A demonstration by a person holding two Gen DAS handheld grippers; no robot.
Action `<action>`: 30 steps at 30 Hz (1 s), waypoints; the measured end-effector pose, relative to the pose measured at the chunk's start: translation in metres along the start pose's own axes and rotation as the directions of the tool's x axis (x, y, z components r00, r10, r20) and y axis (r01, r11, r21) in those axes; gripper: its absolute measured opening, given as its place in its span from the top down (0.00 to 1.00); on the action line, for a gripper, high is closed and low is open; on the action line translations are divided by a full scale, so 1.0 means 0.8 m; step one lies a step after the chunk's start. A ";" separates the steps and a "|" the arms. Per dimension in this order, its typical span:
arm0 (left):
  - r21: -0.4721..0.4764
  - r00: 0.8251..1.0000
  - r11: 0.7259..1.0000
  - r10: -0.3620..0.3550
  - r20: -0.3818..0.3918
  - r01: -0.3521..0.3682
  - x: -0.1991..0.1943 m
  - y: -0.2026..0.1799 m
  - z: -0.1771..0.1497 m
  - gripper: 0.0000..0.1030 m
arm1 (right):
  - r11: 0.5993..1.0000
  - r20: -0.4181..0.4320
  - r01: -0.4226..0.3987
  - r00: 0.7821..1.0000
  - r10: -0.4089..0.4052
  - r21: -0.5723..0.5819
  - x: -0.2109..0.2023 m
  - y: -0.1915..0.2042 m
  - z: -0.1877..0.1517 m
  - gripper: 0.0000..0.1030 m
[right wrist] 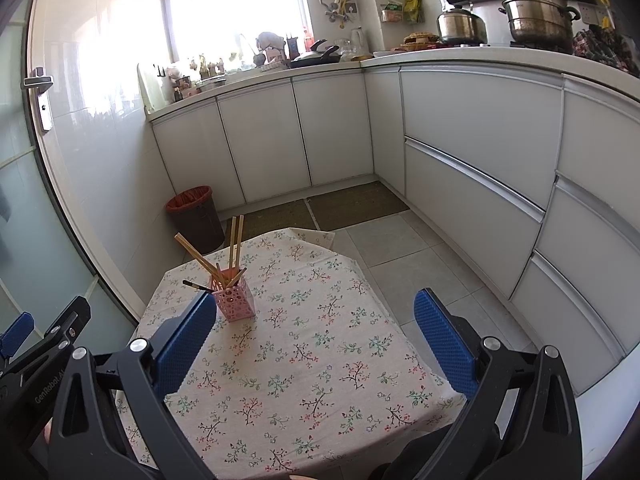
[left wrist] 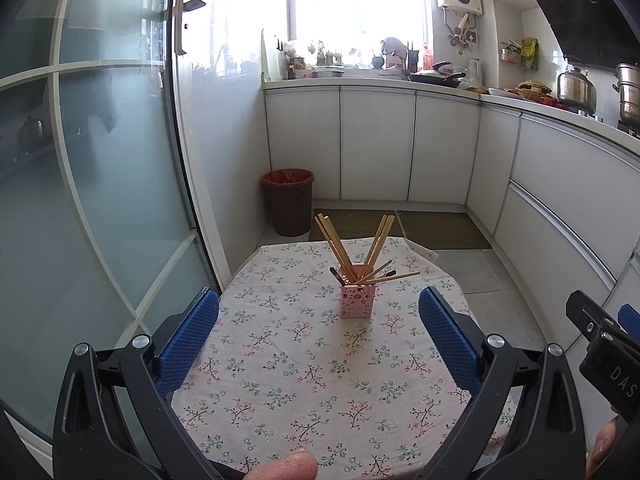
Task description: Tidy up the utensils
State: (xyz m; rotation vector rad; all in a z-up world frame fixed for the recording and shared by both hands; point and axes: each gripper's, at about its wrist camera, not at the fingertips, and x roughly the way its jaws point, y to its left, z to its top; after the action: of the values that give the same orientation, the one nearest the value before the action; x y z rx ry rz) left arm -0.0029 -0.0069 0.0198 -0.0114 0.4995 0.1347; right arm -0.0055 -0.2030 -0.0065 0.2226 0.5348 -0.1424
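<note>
A pink perforated holder (left wrist: 356,300) stands upright on the floral tablecloth (left wrist: 304,376), filled with several wooden chopsticks (left wrist: 344,248) fanning out and dark-handled utensils. My left gripper (left wrist: 319,312) is open and empty, held back from the holder, which sits between its blue pads (left wrist: 188,344). In the right wrist view the holder (right wrist: 235,302) stands at the table's far left, just beyond the left pad (right wrist: 184,344). My right gripper (right wrist: 316,316) is open and empty over the table. The right gripper's body shows at the left view's right edge (left wrist: 604,344).
A red-lined bin (left wrist: 288,206) stands on the floor beyond the table by a glass door (left wrist: 100,180). White cabinets (right wrist: 472,152) wrap the back and right, with pots (right wrist: 536,12) on the counter. Floor mats (right wrist: 352,204) lie beyond the table.
</note>
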 end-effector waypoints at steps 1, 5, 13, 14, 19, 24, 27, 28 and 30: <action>0.000 1.000 1.000 0.001 -0.001 -0.001 0.001 0.000 0.001 0.07 | 1.000 0.000 0.001 1.000 -0.001 -0.001 0.000 0.000 0.000 0.06; 0.003 1.000 1.000 0.003 -0.005 -0.003 0.001 -0.002 0.000 0.07 | 1.000 -0.001 0.000 1.000 0.000 0.000 0.000 0.000 0.000 0.06; 0.000 1.000 1.000 -0.002 -0.019 0.002 0.003 -0.001 0.001 0.07 | 1.000 -0.001 -0.001 1.000 0.001 0.000 0.001 0.000 0.000 0.06; 0.000 1.000 1.000 -0.001 -0.020 0.001 0.003 -0.001 0.001 0.07 | 1.000 -0.002 0.000 1.000 0.000 -0.001 0.001 0.000 0.000 0.06; -0.002 1.000 1.000 -0.002 -0.022 0.002 0.004 0.000 0.002 0.07 | 1.000 -0.004 -0.002 1.000 0.002 -0.003 0.001 0.001 -0.002 0.06; 0.002 1.000 1.000 0.008 -0.011 -0.008 0.003 0.000 0.001 0.07 | 1.000 -0.003 -0.001 1.000 0.001 -0.003 0.001 0.001 -0.002 0.06; -0.015 1.000 1.000 -0.007 0.024 0.007 -0.001 0.003 0.001 0.08 | 1.000 -0.007 -0.002 1.000 0.002 -0.002 0.001 0.001 -0.003 0.06; -0.015 1.000 1.000 -0.003 0.030 0.003 -0.002 0.004 0.002 0.13 | 1.000 -0.005 -0.001 1.000 0.001 -0.001 0.001 0.001 -0.003 0.06; -0.011 0.999 1.000 0.004 0.038 -0.004 -0.004 0.004 0.003 0.16 | 1.000 -0.004 -0.002 1.000 0.002 0.002 0.000 0.000 -0.002 0.06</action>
State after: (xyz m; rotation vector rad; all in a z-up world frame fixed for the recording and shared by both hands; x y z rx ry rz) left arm -0.0048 -0.0039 0.0231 -0.0186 0.4606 0.1412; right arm -0.0061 -0.2030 -0.0082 0.2251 0.5387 -0.1409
